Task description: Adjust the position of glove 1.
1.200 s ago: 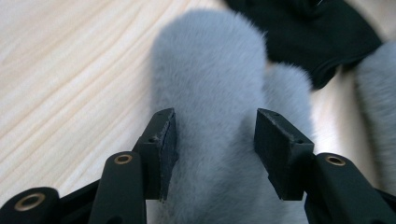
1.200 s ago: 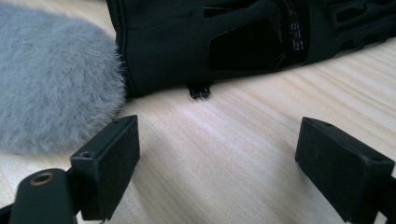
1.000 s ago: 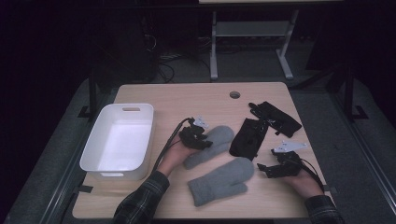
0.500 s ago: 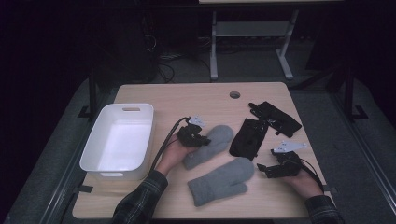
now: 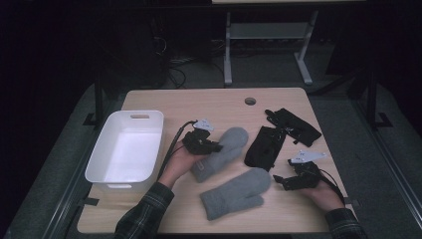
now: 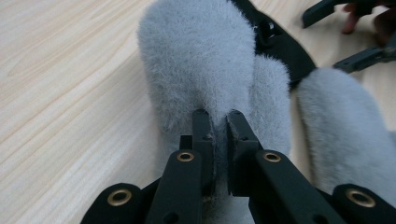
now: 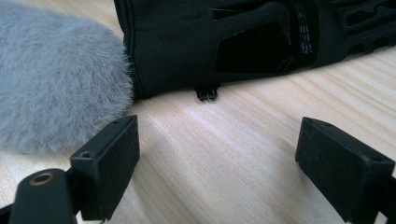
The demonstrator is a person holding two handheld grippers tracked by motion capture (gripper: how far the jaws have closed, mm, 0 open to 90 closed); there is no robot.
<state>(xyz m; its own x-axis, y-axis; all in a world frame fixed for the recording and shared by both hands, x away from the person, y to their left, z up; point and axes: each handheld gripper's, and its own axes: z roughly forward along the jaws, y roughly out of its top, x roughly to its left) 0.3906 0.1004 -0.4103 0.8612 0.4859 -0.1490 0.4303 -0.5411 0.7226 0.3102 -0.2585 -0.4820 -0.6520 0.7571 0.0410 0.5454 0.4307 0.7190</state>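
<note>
Grey mitten (image 6: pixel 201 60), the farther of two, is pinched by the left tongs (image 6: pixel 216 122): jaws nearly together with a fold of fur between them, at the mitten's cuff-side edge. In the high view the left tongs (image 5: pixel 215 147) sit on that mitten (image 5: pixel 226 149) near bench centre, left hand (image 5: pixel 180 162) behind them, cable looping back toward the tray.

Right tongs (image 7: pixel 217 154) spread wide, nothing between the jaws, just bare wood. They hang low over the bench, pointing at the gap between the second grey mitten (image 7: pixel 51 74) and a black glove (image 7: pixel 224 42). In the high view the right tongs (image 5: pixel 279 181) are at the bench's right front, right hand (image 5: pixel 323 194) behind, grey plate on top.

Second grey mitten (image 5: pixel 236 191) lies flat near the front edge, between the two hands, just beside the first mitten; can't tell if they touch. In the left gripper view it shows at right (image 6: pixel 345 135).

Black glove (image 5: pixel 265 146) lies right of the held mitten, close to it. Another black glove (image 5: pixel 293 125) lies farther back right, overlapping or touching the first one.

White tray (image 5: pixel 102 159) on the bench's left side, well apart from the mittens. Wooden bench (image 5: pixel 199 102) has a round hole (image 5: pixel 250 101) near its far edge. Plaid sleeve (image 5: pixel 144 214) on the left arm.
</note>
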